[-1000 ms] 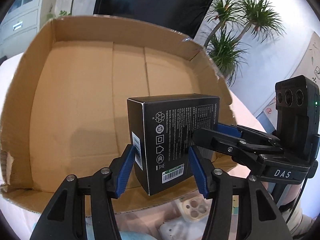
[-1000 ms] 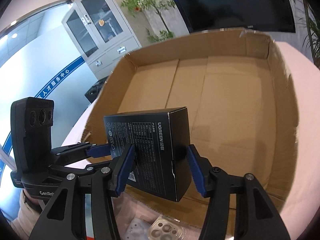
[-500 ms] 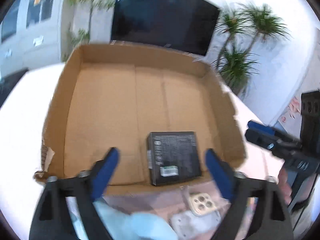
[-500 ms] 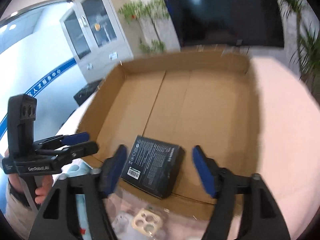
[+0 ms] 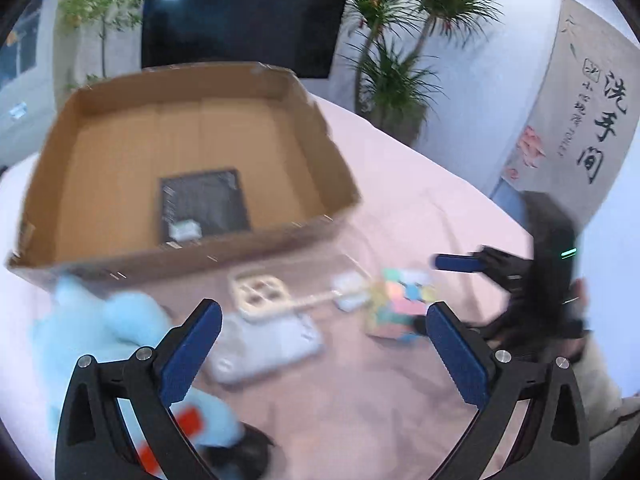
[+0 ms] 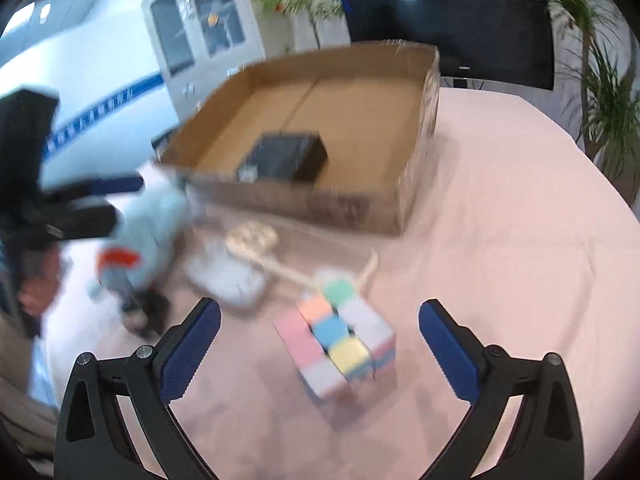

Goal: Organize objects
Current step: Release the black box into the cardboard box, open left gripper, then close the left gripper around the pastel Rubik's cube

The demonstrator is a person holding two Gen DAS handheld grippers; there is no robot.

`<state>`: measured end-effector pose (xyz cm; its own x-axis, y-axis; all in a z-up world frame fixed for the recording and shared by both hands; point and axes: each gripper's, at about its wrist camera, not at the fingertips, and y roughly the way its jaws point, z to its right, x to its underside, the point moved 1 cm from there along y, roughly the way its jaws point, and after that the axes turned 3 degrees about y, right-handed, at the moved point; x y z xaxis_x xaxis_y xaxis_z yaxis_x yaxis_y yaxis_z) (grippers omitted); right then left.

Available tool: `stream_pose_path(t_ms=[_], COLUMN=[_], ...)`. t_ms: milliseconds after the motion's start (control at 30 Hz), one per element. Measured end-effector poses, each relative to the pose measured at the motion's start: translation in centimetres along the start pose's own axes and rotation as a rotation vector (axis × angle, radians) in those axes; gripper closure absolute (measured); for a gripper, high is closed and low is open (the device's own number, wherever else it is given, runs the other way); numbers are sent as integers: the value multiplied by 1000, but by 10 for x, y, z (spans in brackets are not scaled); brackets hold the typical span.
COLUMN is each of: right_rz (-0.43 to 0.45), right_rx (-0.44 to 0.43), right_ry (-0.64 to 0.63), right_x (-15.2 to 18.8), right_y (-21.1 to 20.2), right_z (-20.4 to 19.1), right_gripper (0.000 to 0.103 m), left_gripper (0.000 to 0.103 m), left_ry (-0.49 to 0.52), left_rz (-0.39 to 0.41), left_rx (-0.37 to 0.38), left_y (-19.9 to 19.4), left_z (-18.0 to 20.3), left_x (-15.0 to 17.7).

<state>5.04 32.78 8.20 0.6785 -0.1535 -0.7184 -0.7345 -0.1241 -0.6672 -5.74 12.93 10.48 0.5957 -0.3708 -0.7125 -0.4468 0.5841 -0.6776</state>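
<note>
A black carton point(image 5: 202, 204) lies flat inside the open cardboard box point(image 5: 320, 128), also seen in the right wrist view point(image 6: 286, 156) point(image 6: 420, 128). My left gripper point(image 5: 324, 344) is open and empty above the pink cloth, in front of the box. My right gripper point(image 6: 320, 344) is open and empty just above a pastel puzzle cube point(image 6: 340, 344), which also shows in the left wrist view point(image 5: 400, 300). A light blue plush toy point(image 5: 100, 332), a white case point(image 5: 268, 344) and a beige phone case point(image 5: 260, 292) lie before the box.
The table wears a pink cloth point(image 6: 500, 208). A dark screen point(image 5: 240, 12) and potted palms point(image 5: 400, 60) stand behind the box. A glass-door cabinet point(image 6: 204, 36) is at the back left. The frames are blurred.
Both grippers let go of the black carton, which now lies flat in the box. Both opened wide and pulled back toward me, over the objects in front of the box.
</note>
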Motion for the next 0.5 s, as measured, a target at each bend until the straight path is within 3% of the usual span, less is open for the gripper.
stream_pose_path(t_ms=[67, 100, 200, 300, 500], right_rz=[-22, -33, -66, -77, -101], right_rx=[39, 36, -14, -23, -179], right_ry=[-26, -25, 0, -24, -67], right_x=[10, 14, 24, 37, 81], right_y=[14, 19, 26, 15, -17], right_z=[4, 6, 10, -3, -56], right_gripper=[11, 29, 44, 46, 45], left_gripper=[0, 0, 3, 6, 10], left_ry=[-6, -10, -9, 24, 133], left_rz=[-16, -24, -63, -95, -159], left_rx=[11, 16, 52, 77, 141], left_y=[6, 7, 12, 15, 12], left_z=[10, 12, 24, 38, 72], left_x=[6, 8, 18, 33, 74])
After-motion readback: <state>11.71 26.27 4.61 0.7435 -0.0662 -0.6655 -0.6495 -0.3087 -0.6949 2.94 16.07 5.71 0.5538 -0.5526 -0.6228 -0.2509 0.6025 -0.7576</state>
